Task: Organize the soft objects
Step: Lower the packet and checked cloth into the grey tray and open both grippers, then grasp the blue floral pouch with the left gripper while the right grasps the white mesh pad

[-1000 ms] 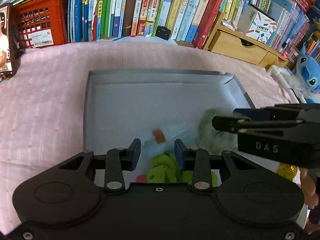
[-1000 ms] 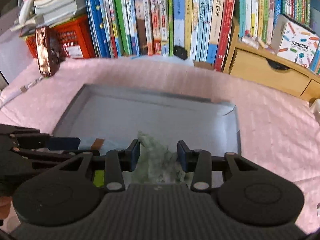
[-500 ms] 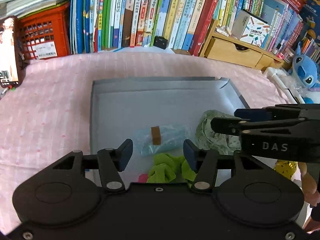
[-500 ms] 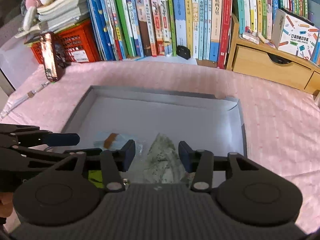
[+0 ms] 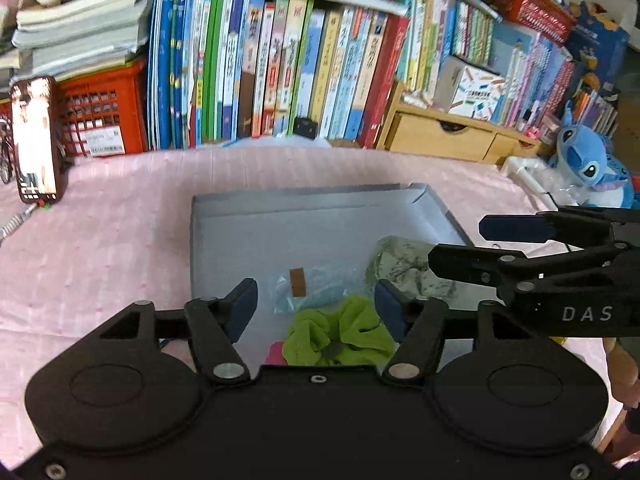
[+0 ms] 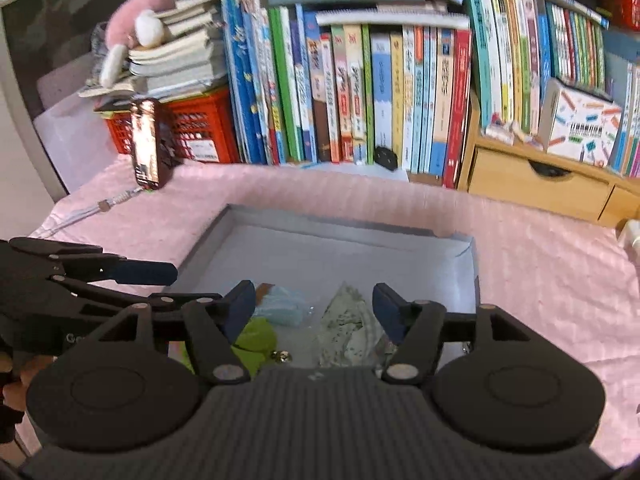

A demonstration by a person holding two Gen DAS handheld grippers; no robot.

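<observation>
My left gripper (image 5: 316, 300) and right gripper (image 6: 314, 306) had just been opening, jaws apart, empty, above the gray tray (image 5: 320, 200) with its soft items.

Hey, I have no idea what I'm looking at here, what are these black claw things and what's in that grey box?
Those are two hand-held grippers, each carried by a person, with a camera looking along its fingers. One picture is from the left gripper, the other from the right gripper. Each also shows the other gripper at its edge. On a pink cloth lies a shallow grey box. Inside it are a green scrunchie, a light blue item in a clear wrapper and a pale green patterned cloth. Both grippers' jaws have just been opening; nothing is held.
</observation>
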